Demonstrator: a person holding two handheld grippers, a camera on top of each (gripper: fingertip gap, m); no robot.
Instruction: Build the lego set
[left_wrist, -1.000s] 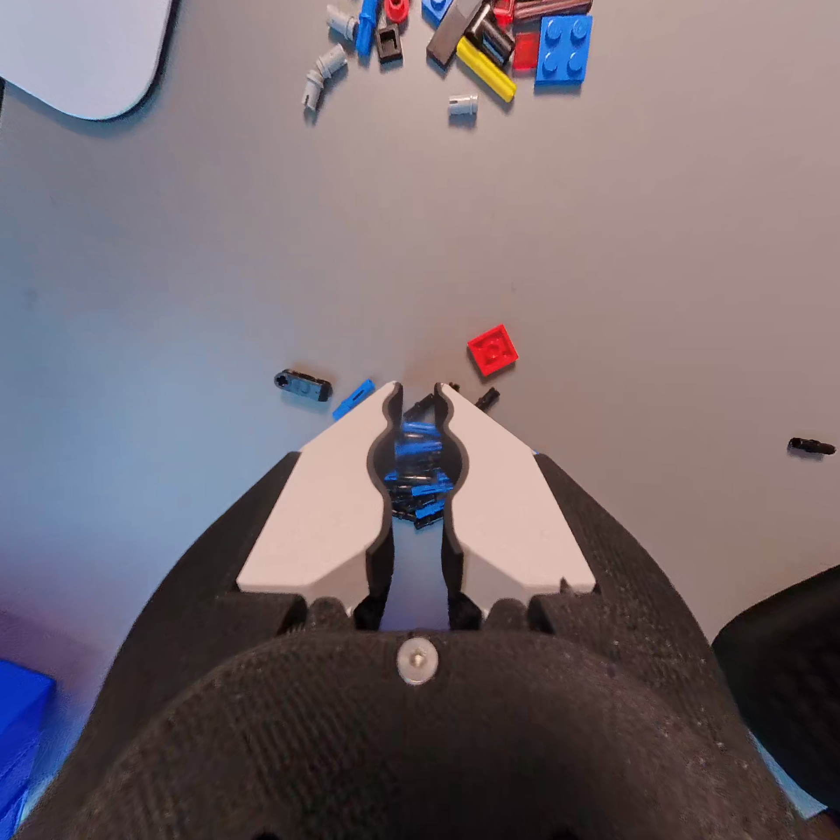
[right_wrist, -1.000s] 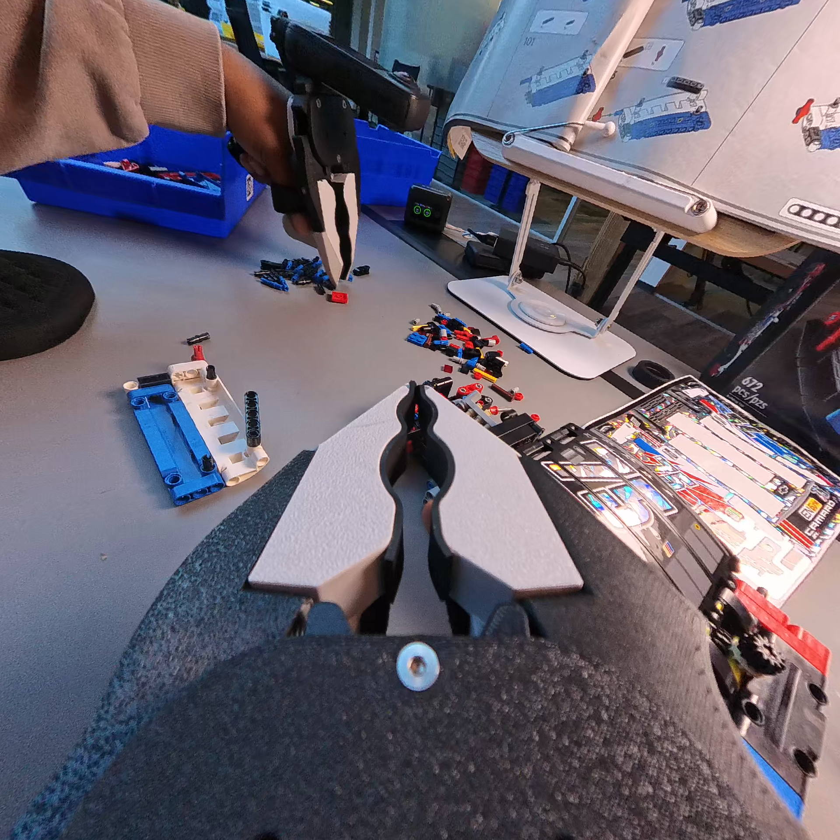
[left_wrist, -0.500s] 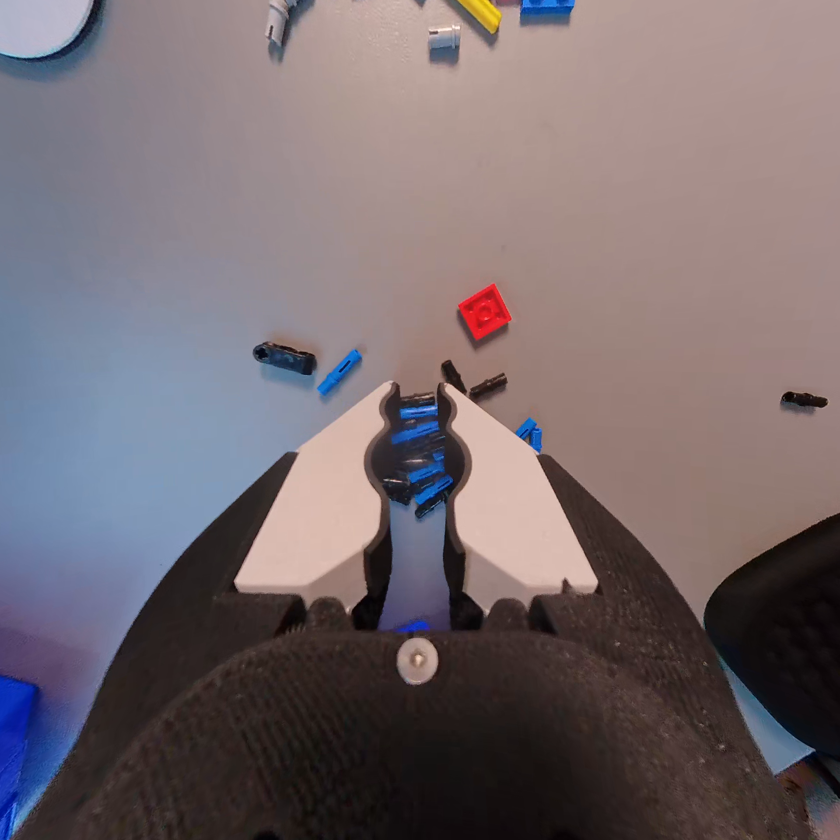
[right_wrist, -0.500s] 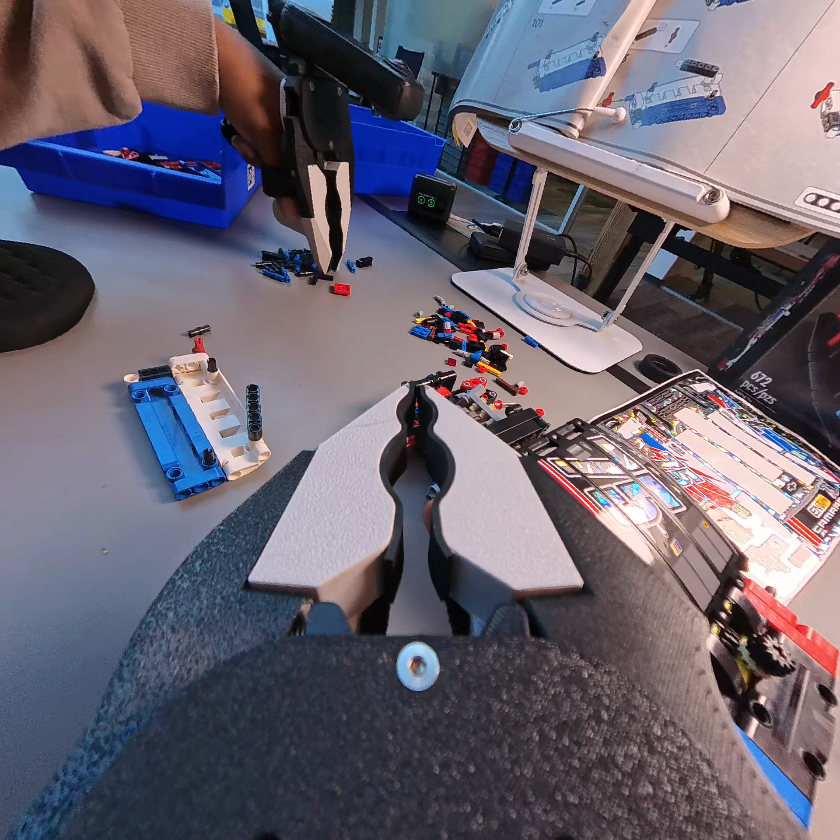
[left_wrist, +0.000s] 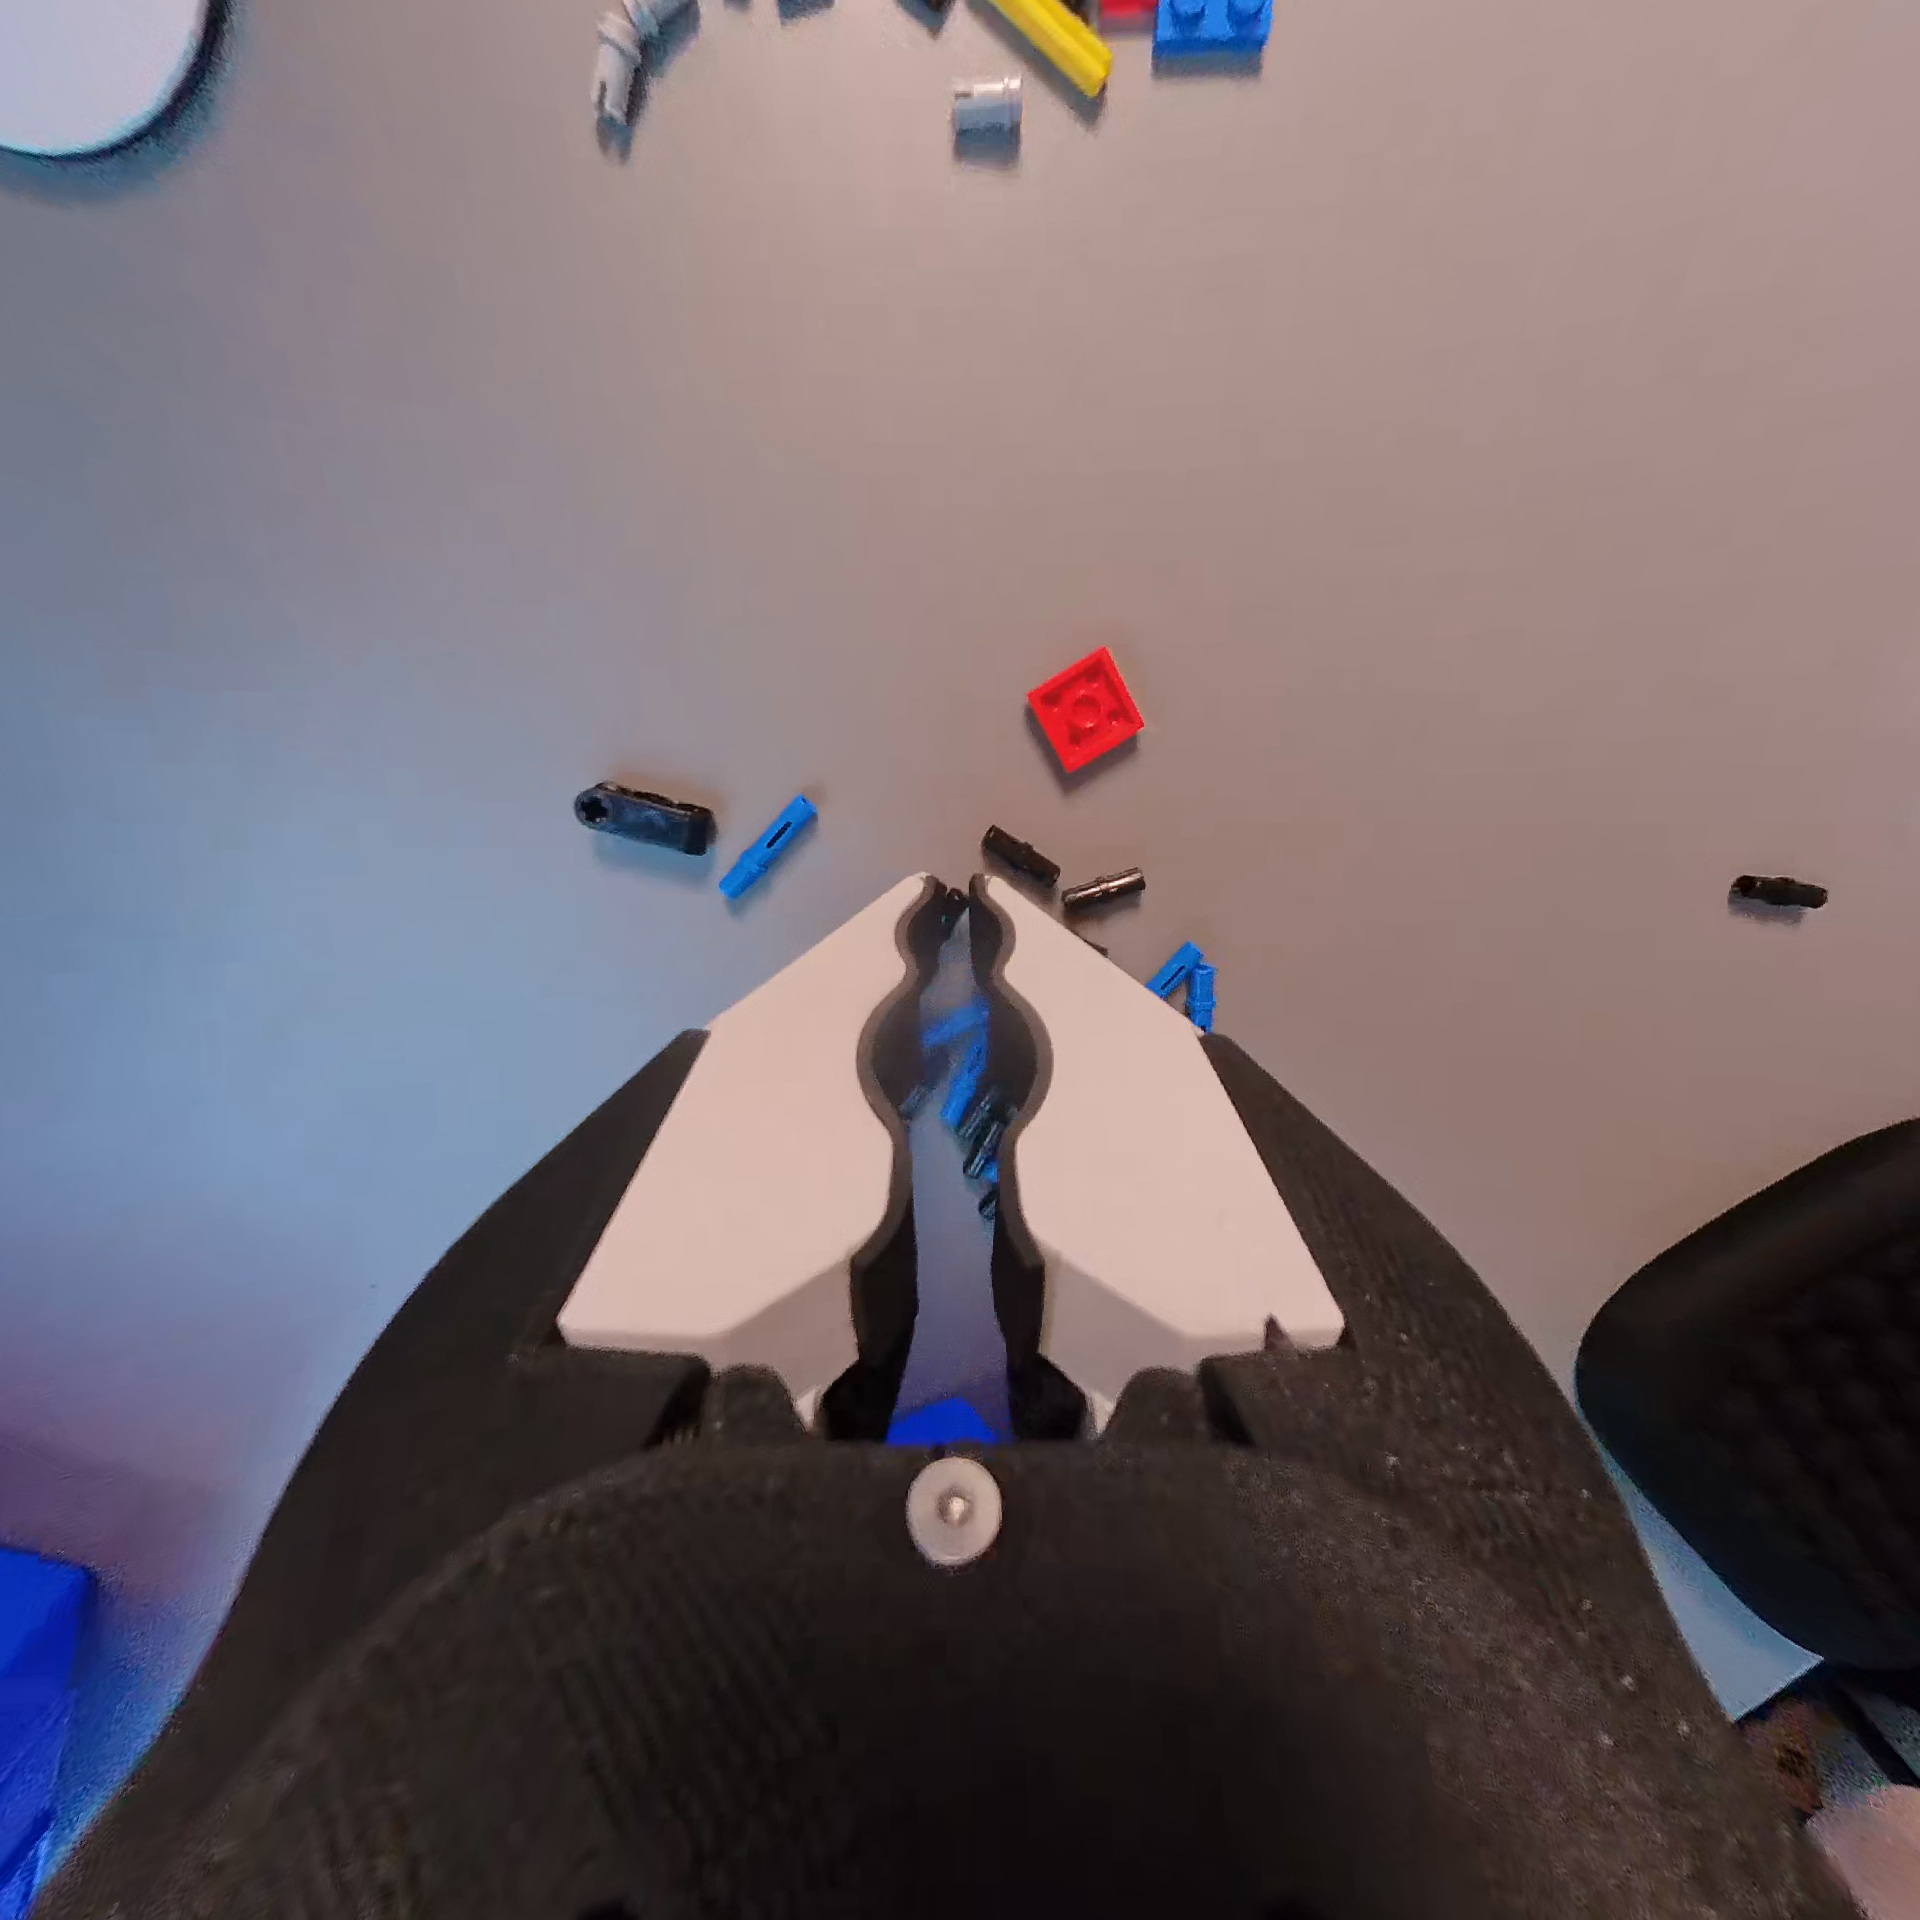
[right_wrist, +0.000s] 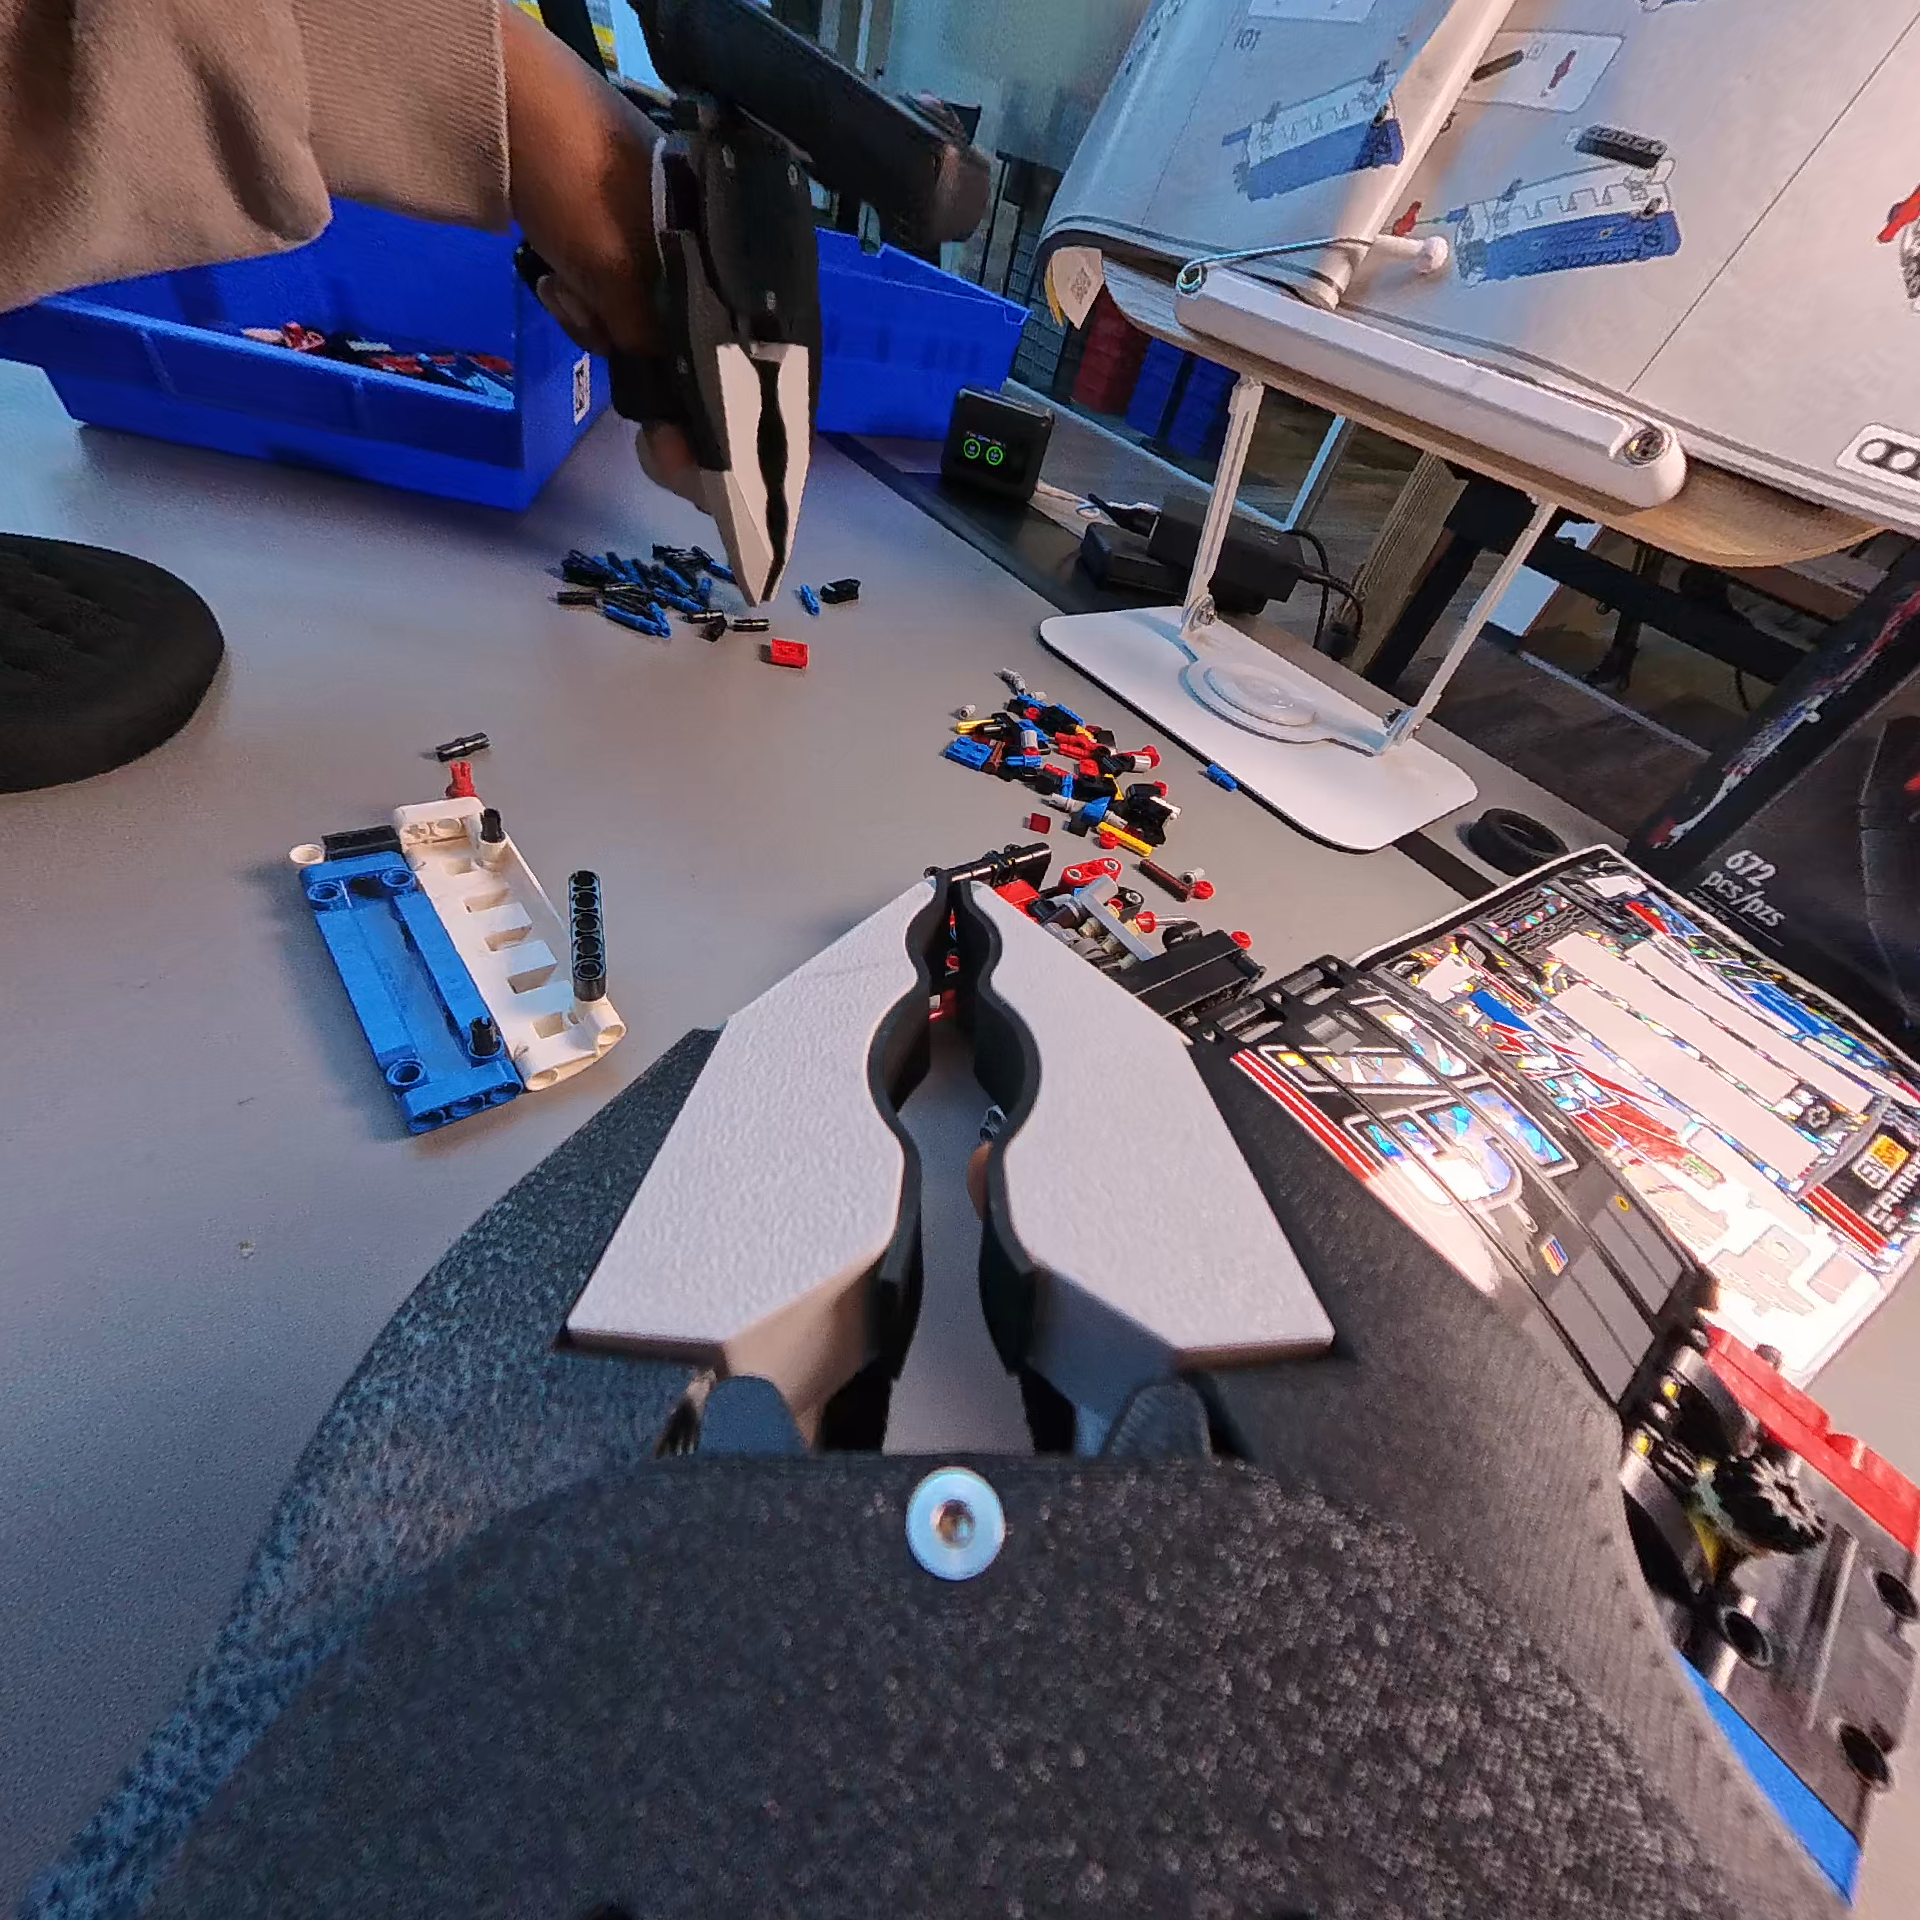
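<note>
Now the left gripper (left_wrist: 954, 902) has closed up, pinching a tiny black pin (left_wrist: 948, 906) above the pin pile (right_wrist: 649, 592), near the red square plate (left_wrist: 1085, 710). Right gripper (right_wrist: 954, 902) is closed, empty, beside the blue-and-white build (right_wrist: 447, 961). Writing is skipped.

We observe the left gripper (left_wrist: 954, 894) pointing down at the grey table (left_wrist: 1351, 468), jaws nearly closed with a small black pin (left_wrist: 948, 902) at the tips. Blue and black pins (left_wrist: 966, 1081) lie beneath. A red square plate (left_wrist: 1085, 710), a black connector (left_wrist: 644, 819) and a blue pin (left_wrist: 769, 846) lie nearby.
</note>
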